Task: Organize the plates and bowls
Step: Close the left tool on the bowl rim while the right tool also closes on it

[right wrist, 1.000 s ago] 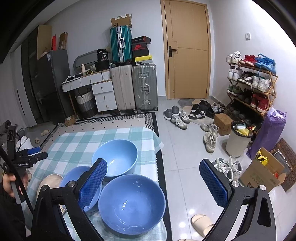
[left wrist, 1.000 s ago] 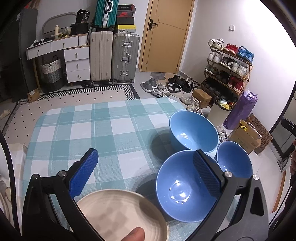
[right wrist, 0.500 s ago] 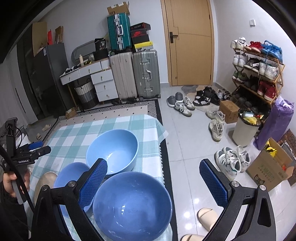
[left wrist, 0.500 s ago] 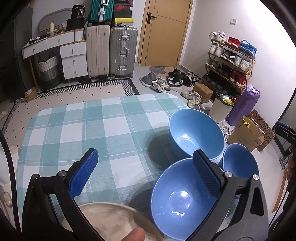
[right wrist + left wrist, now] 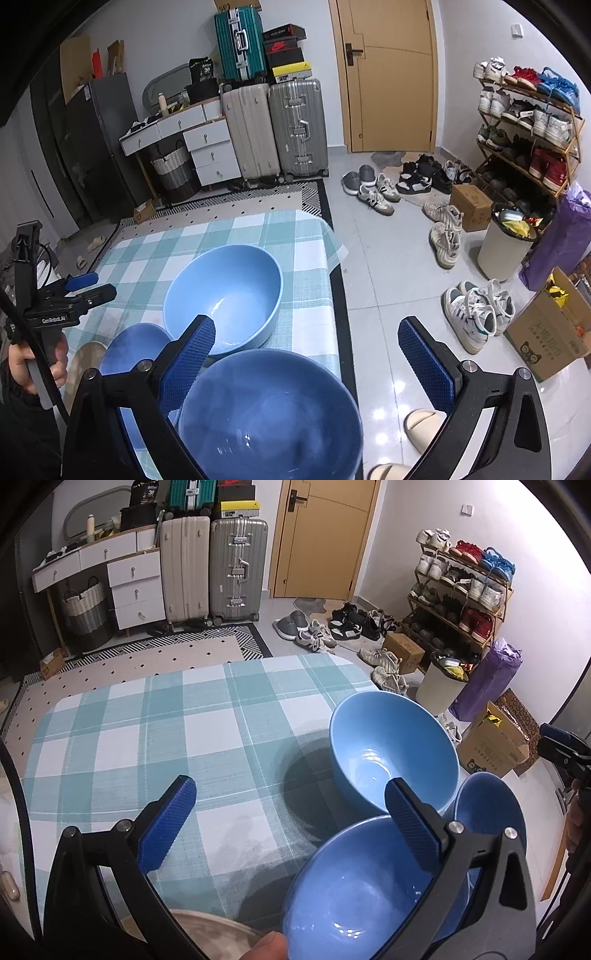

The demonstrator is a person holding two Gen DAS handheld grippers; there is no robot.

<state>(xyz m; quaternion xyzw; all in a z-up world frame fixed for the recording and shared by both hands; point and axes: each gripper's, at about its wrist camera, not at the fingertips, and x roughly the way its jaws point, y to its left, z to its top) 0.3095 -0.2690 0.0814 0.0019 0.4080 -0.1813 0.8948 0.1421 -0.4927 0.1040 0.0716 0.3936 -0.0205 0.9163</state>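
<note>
Desk (image 5: 207, 716): checked teal-and-white cloth, carries three blue bowls and one beige plate, all toward its right and near parts.

Largest container: light blue bowl (image 5: 393, 747), upright, at the far right of the group; nothing in it. Same bowl in the right wrist view (image 5: 223, 295).

Second: darker blue bowl (image 5: 354, 890), nearest in the left wrist view, just below the light one; nothing in it. The right pad of the left tongs overlaps its rim in that view; contact cannot be told.

Third: another darker blue bowl (image 5: 491, 808), at the desk's right edge beside the other two; nothing in it. It fills the near foreground of the right wrist view (image 5: 269, 417).

Beige plate (image 5: 218, 932), near edge, left of the bowls, bare; a fingertip shows at its edge.

Left tongs (image 5: 291, 823): jaws wide apart, gripping nothing.
Right tongs (image 5: 306, 358): jaws wide apart, gripping nothing, above the near bowl.

Writing: "GenRobot.AI" on the left tongs' body (image 5: 55, 319). Bin (image 5: 506, 243) on the floor at right, wrappers inside.
</note>
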